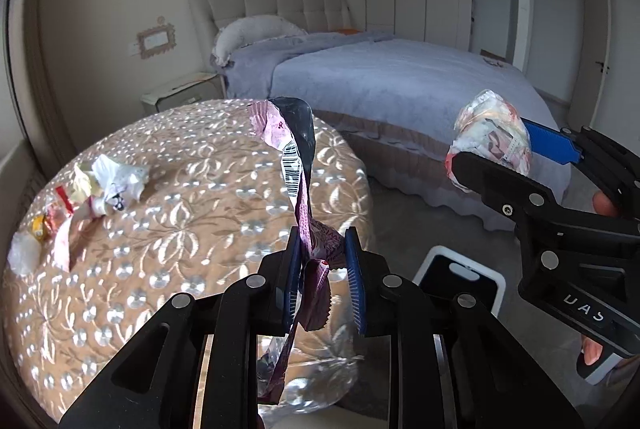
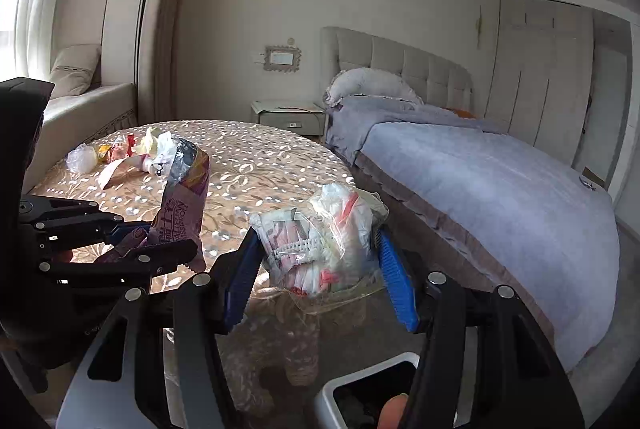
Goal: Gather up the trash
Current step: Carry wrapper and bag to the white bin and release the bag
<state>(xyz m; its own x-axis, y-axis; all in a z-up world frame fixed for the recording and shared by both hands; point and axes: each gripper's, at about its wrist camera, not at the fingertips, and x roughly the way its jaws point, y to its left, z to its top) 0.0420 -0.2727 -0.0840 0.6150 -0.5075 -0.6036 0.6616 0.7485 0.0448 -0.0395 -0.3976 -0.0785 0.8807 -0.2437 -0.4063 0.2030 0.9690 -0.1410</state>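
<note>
My left gripper [image 1: 324,265] is shut on a long purple and silver snack wrapper [image 1: 298,165] that stands up from its blue pads; the same wrapper [image 2: 182,205] shows in the right wrist view, held by the left gripper [image 2: 132,233]. A crumpled clear plastic bag with white and pink scraps [image 2: 320,237] is clamped in my right gripper [image 2: 316,269]. From the left wrist view that bag [image 1: 490,139] sits in the right gripper [image 1: 496,153], above the floor beside the bed. Several crumpled wrappers [image 1: 100,189] lie on the round table's far left side [image 2: 132,149].
The round table [image 1: 200,189] has a beige embroidered cloth. A white bin with a dark opening [image 1: 460,277] stands on the floor below the grippers, also at the bottom edge [image 2: 372,389]. A bed with a lilac cover [image 2: 500,189] lies to the right; a nightstand [image 2: 288,115] behind.
</note>
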